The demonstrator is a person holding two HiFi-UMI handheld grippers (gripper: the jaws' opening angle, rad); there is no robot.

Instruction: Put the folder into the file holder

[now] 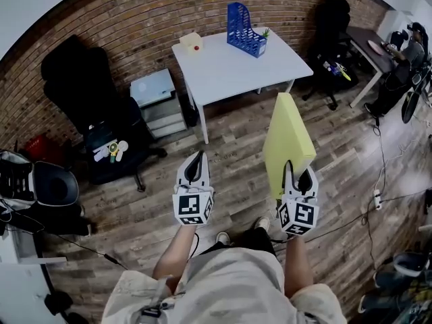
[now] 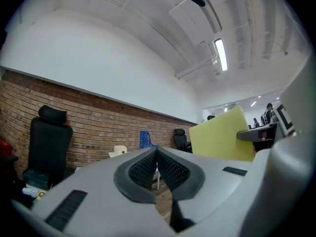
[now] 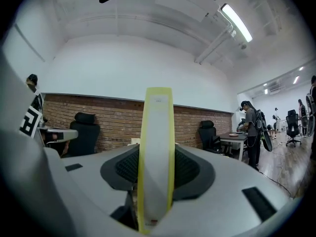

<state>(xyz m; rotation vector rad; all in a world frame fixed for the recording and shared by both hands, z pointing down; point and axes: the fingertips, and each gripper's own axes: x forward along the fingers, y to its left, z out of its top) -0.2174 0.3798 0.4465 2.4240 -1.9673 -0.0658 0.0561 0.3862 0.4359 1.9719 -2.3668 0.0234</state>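
On my left, the left gripper (image 1: 195, 159) is held level over the wood floor (image 1: 236, 157), its jaws clenched together with nothing between them. Further ahead, the blue file holder (image 1: 244, 29) stands upright near the far edge of the white bench (image 1: 229, 69), well apart from both grippers. On my right, the right gripper (image 1: 298, 173) has its jaws grasping the yellow folder (image 1: 287, 133), which stands on edge over the floor, short of the bench.

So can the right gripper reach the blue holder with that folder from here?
Probably not yet: the right gripper, shut on the folder, is well short of the holder on the table. Open floor between leaves the way free.
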